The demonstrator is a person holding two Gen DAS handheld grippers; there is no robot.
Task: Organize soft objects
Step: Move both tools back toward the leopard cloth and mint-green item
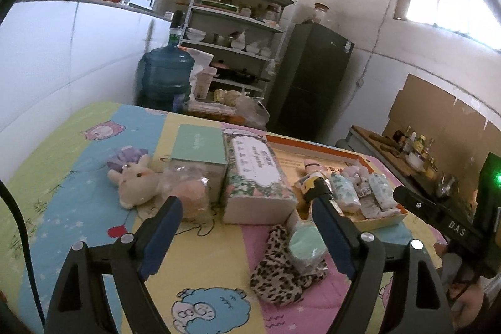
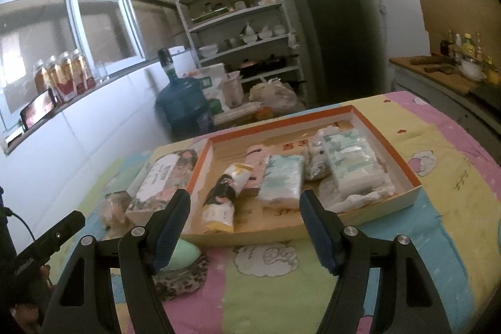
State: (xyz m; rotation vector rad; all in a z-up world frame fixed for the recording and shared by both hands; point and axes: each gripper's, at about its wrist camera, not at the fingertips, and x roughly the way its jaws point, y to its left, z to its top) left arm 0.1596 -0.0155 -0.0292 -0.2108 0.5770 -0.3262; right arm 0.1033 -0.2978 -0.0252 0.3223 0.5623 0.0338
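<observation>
Both the left hand-held gripper [image 1: 247, 208] and the right hand-held gripper [image 2: 245, 205] are held wide and empty above the counter [image 1: 203, 265], probably because the plush rabbit [image 1: 134, 183] is not yet gathered into the tray [image 2: 413, 183].

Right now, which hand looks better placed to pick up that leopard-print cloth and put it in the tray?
Probably the left. The left gripper stands open with the leopard-print cloth just ahead between its fingers; the right gripper faces the tray.

Looks like a lived-in home kitchen: open shelving [image 2: 238, 21] full of bowls and pans, dark fridge [image 2: 332, 33], water jug [image 1: 166, 74], condiment bottles [image 2: 463, 46] on the counter.
</observation>
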